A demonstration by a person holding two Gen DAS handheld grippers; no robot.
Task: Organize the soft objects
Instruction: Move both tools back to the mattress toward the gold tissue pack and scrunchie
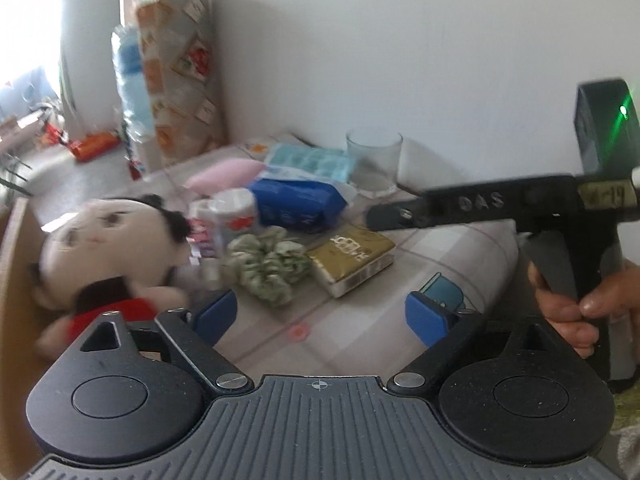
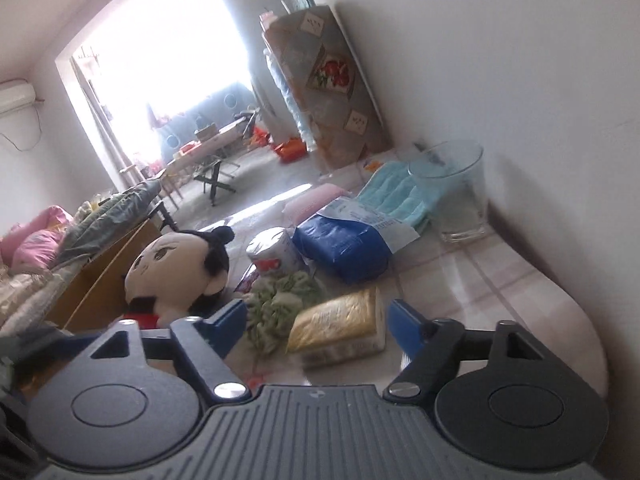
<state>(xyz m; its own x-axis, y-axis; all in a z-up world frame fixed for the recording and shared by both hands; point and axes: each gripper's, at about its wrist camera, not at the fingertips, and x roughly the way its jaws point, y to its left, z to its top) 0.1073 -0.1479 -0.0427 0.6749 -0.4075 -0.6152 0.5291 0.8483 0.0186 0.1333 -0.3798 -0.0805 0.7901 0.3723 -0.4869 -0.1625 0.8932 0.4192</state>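
A plush doll (image 1: 108, 240) with black hair and a red top lies at the left of the table, against a cardboard box (image 1: 16, 280). A green scrunchie (image 1: 268, 266), a gold tissue pack (image 1: 352, 258), a blue pack (image 1: 298, 202), a small paper roll (image 1: 236, 210), a pink cushion (image 1: 224, 174) and a light blue cloth (image 1: 308, 160) lie beyond. My left gripper (image 1: 320, 316) is open and empty above the tablecloth. My right gripper (image 2: 316, 324) is open, just in front of the gold tissue pack (image 2: 340, 324) and scrunchie (image 2: 280, 300); the doll (image 2: 176, 268) lies to its left.
A glass (image 1: 374, 160) stands at the back by the white wall; it also shows in the right wrist view (image 2: 452, 192). A tall patterned box (image 1: 180, 72) and a plastic-wrapped roll (image 1: 130, 80) stand at the back left. The right tool's body (image 1: 520, 200) crosses the left view.
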